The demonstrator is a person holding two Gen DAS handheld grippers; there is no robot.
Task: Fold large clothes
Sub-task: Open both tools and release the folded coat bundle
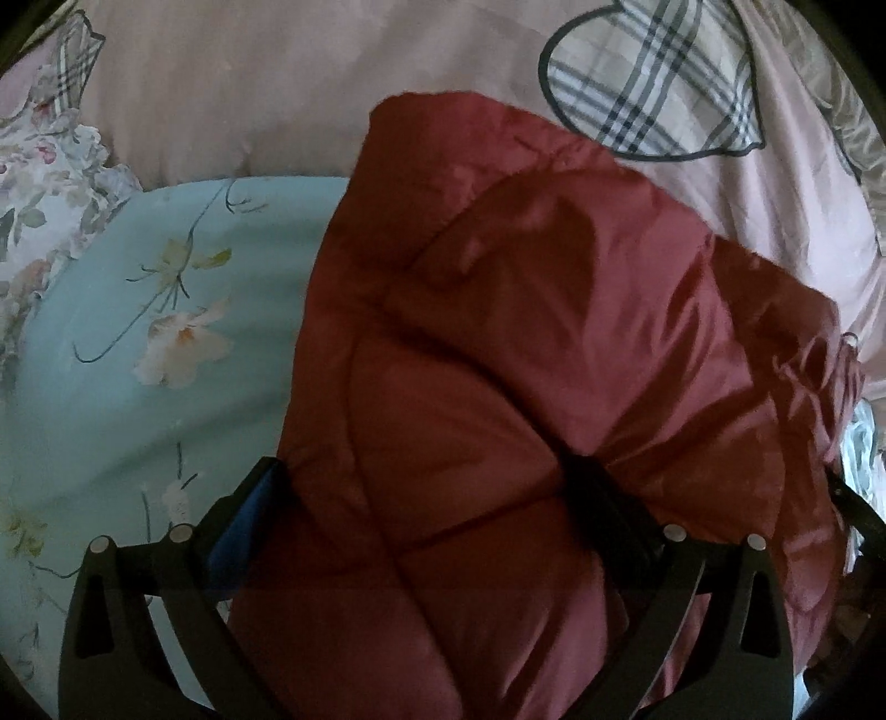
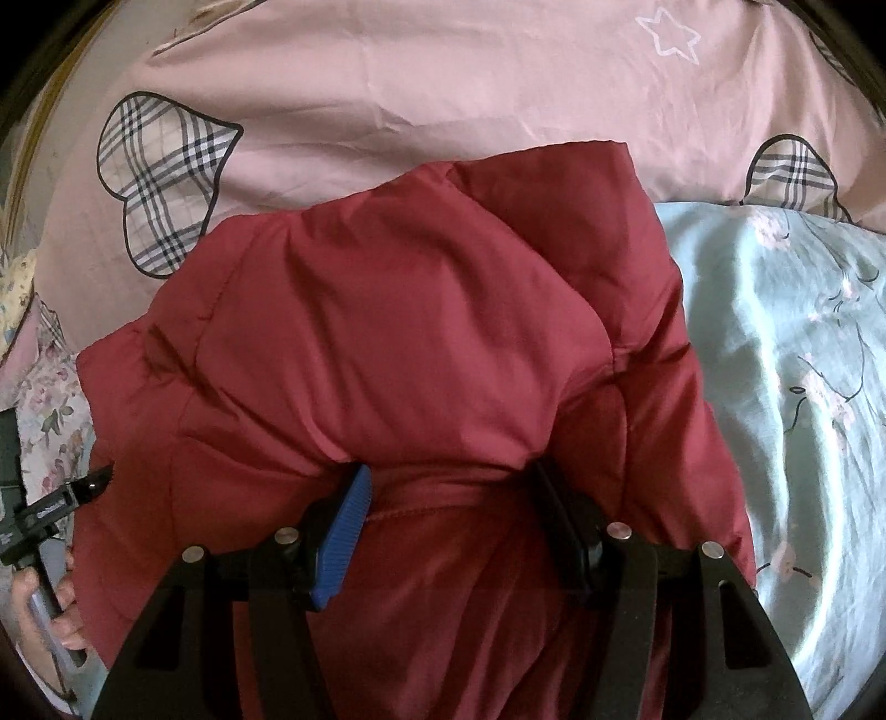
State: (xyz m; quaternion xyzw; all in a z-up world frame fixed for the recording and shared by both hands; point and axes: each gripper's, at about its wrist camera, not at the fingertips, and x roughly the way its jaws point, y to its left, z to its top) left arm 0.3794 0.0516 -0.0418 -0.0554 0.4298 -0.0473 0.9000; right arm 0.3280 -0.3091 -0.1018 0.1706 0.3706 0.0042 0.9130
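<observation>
Bed: pink sheet [image 2: 443, 99] with plaid hearts [image 2: 160, 183] and a white outline star [image 2: 670, 33] covers the far part. A light blue flowered cover [image 1: 138, 343] lies over the near part, at the left in the left wrist view and at the right in the right wrist view. A ruffled floral cloth [image 1: 50, 183] sits at the left edge, touching the blue cover.

Red quilted jacket [image 2: 415, 343]: bunched in a puffy heap on the bed, partly on the pink sheet and partly on the blue cover. The near part runs under both claws. One far corner reaches up onto the pink sheet, just beside a plaid heart.

Right claw [image 2: 448, 509]: jaws partway apart, with a fold of jacket bunched between them. The blue ribbed pad [image 2: 340, 543] and the dark pad opposite both press into the fabric, so it grips the jacket.

Left claw [image 1: 426, 498]: jaws spread wide, with the jacket lying between them. The blue pad [image 1: 243, 520] sits at the jacket's left edge with no clear squeeze on the cloth, so it reads as open, not gripping.

Low left in the right wrist view: a hand [image 2: 50, 609] wraps a dark handle, and a black tip of the other tool touches the jacket's edge.
</observation>
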